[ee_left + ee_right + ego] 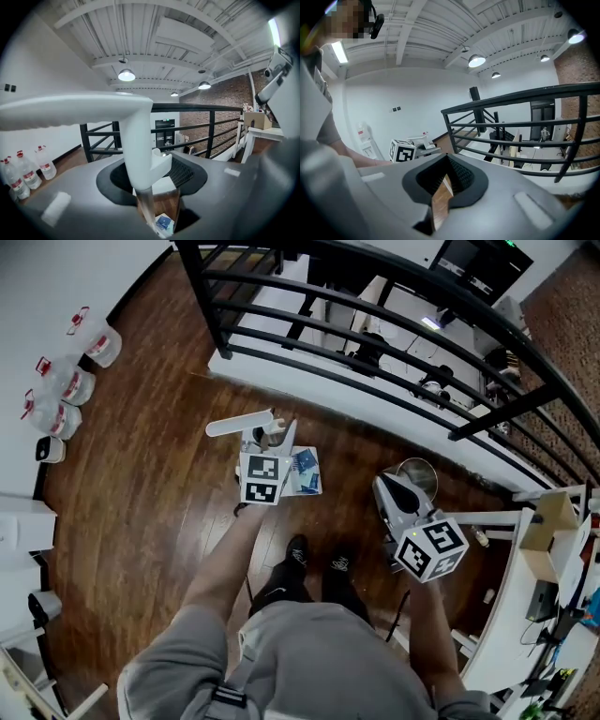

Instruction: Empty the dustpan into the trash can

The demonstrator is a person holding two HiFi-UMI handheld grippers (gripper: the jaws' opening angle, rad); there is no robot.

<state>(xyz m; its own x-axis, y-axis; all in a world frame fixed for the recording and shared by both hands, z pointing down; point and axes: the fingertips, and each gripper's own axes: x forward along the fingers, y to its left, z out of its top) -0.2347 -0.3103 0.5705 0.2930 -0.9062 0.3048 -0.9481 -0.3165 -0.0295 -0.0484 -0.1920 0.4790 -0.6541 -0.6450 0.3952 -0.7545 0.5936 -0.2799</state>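
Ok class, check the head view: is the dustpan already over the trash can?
No, the left claw holds the dustpan above wooden floor, well to the left of the trash can.

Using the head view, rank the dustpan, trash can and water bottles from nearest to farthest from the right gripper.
From the right gripper:
1. Trash can, on the floor just past its tips.
2. Dustpan, mid-frame, held by the left gripper.
3. Water bottles, far left by the wall.
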